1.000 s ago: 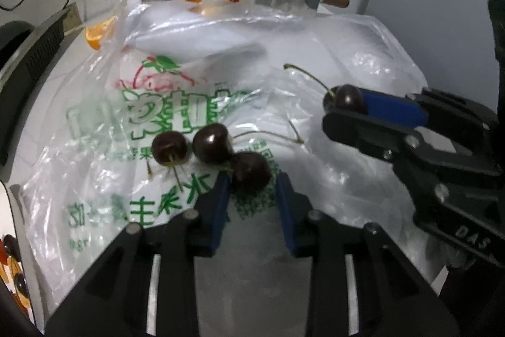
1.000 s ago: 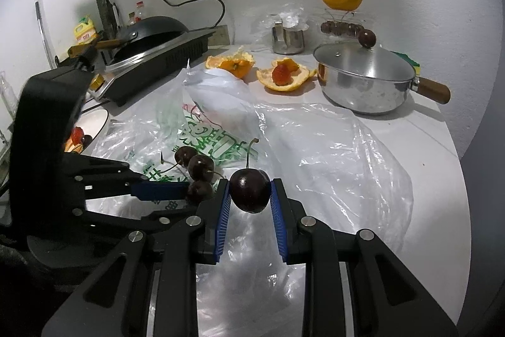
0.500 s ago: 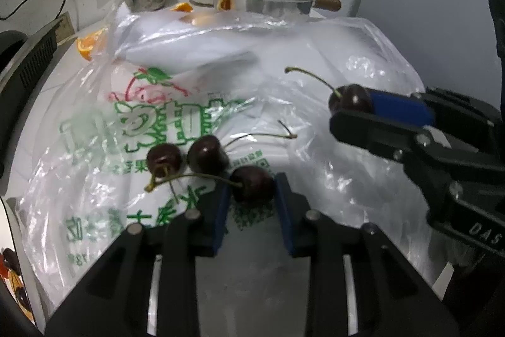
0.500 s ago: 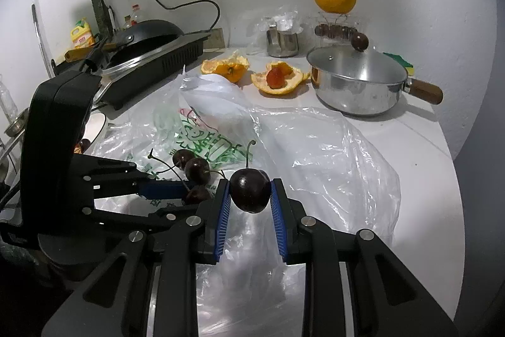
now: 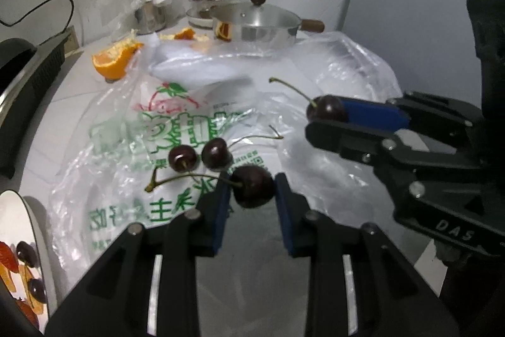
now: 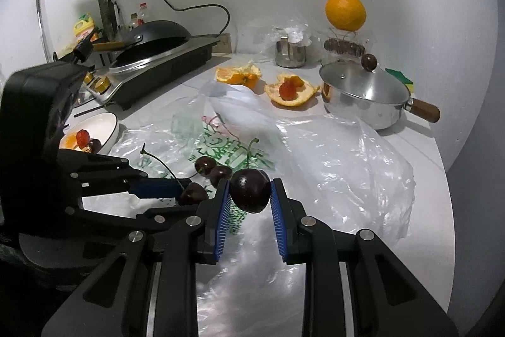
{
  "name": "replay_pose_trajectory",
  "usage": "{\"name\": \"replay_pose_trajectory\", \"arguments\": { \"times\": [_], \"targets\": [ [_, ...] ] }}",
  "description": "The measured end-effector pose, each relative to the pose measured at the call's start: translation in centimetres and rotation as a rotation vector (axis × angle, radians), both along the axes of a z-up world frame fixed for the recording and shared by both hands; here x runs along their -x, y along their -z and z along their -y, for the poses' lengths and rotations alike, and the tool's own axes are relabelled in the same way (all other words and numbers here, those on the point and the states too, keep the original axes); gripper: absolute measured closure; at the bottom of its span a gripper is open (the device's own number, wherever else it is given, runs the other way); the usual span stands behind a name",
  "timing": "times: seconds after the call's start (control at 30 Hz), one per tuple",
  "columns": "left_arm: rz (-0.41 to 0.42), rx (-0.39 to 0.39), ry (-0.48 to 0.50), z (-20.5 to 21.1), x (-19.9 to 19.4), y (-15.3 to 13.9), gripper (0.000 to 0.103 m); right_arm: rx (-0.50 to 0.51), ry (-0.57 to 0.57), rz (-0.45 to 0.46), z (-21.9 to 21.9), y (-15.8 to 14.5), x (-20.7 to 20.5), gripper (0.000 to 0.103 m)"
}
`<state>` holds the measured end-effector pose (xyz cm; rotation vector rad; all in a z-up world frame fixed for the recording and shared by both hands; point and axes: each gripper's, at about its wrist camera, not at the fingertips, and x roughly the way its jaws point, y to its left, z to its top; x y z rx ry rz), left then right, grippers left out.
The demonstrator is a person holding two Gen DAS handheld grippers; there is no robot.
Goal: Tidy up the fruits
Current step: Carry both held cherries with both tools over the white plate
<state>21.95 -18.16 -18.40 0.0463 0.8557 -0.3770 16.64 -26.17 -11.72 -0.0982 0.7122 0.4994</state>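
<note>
My left gripper (image 5: 251,182) is shut on a dark cherry (image 5: 252,193), held just above the printed plastic bag (image 5: 132,128), with its long stem trailing left. Two loose cherries (image 5: 183,158) (image 5: 216,149) lie on the bag just beyond it. My right gripper (image 6: 250,183) is shut on another dark cherry (image 6: 249,196) with an upright stem. In the left wrist view this cherry (image 5: 328,109) shows at the right. A white bowl (image 6: 105,123) holding fruit pieces and cherries sits to the left of the bag.
A lidded steel pot (image 6: 363,90) with a wooden handle stands at the back right, behind it an orange (image 6: 345,11) on a stand. Orange peels (image 6: 240,75) and a metal cup (image 6: 290,52) lie at the back. An induction cooker with a pan (image 6: 157,52) is at the left.
The left gripper's cherry has come up off the bag and its stem now trails left. The right gripper has also risen a little with its cherry. The two loose cherries stayed put.
</note>
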Motion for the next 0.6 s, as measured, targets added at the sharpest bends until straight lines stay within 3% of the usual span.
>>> {"name": "replay_pose_trajectory", "arguments": {
  "times": [0.6],
  "targets": [
    [0.084, 0.046, -0.035, -4.9, 4.2, -3.1, 0.074, 0.036, -0.032, 0.049, -4.4, -2.5, 3.1, 0.076]
  ]
}}
